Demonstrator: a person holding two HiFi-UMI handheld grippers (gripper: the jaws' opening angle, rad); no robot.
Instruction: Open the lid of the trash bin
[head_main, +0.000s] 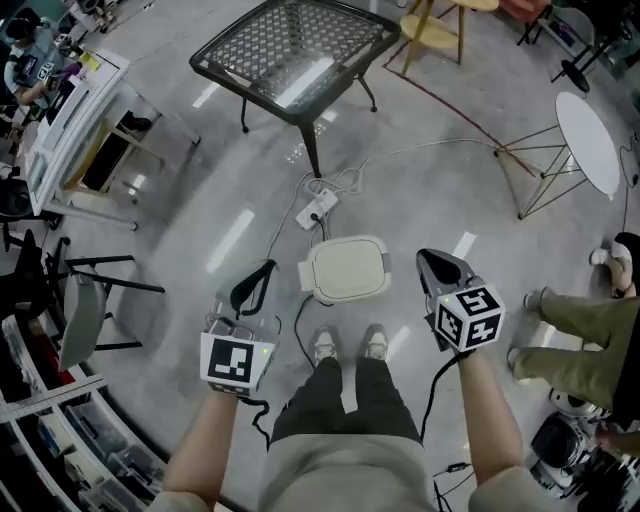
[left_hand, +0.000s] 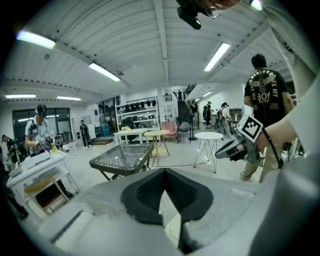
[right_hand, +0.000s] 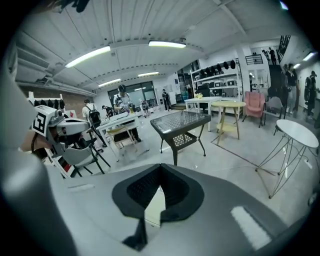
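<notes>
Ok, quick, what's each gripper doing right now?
Left gripper: shut, jaw tips touching, holding nothing.
Right gripper: shut, jaw tips touching, holding nothing.

Large open lab or workshop hall, shown by a polished concrete floor, ceiling strip lights, stocked wall shelves, scattered furniture including a mesh table and round table, and people at white desks.

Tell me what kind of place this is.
Probably a shared workshop or lab in an open hall, not a home: a white workbench with a person busy at it, stocked shelving along the back wall, and mismatched furniture such as the black mesh table.
</notes>
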